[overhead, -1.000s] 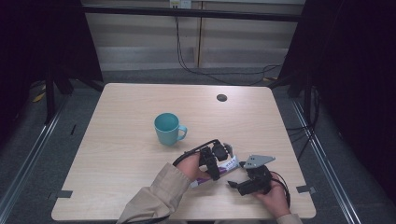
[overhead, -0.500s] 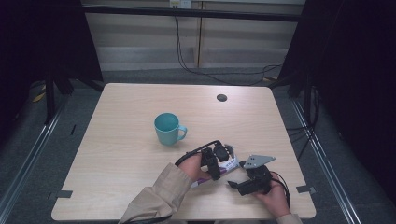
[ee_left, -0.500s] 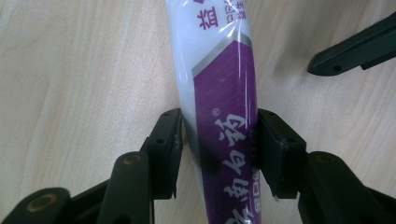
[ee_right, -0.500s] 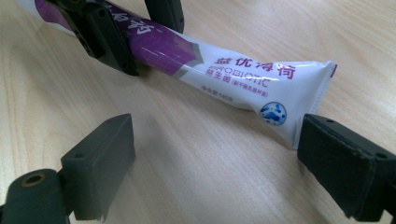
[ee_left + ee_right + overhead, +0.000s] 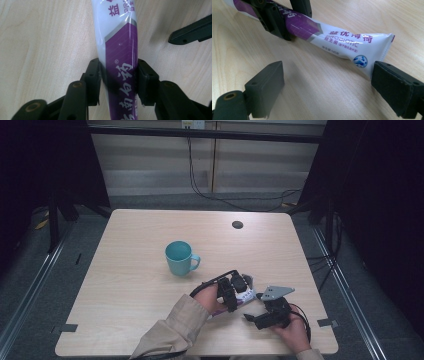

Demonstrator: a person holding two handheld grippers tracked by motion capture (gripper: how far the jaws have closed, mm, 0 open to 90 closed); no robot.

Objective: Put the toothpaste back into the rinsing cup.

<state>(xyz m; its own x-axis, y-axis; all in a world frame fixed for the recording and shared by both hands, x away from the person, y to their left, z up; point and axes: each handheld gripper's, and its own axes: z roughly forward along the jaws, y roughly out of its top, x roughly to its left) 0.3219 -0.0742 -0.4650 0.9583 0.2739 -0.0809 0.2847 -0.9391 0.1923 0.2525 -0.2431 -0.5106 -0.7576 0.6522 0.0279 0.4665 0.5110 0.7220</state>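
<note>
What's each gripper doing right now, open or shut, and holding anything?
Left gripper: shut on the purple-and-white tube.
Right gripper: open, holding nothing; its jaws stand apart near the tube's crimped end.

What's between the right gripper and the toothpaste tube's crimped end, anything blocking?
Nothing visible. The right gripper is open, and only bare table lies between its jaws and the crimped end of the toothpaste tube. The left gripper is shut on the tube farther along, clear of that end. The teal mug stands well away.
</note>
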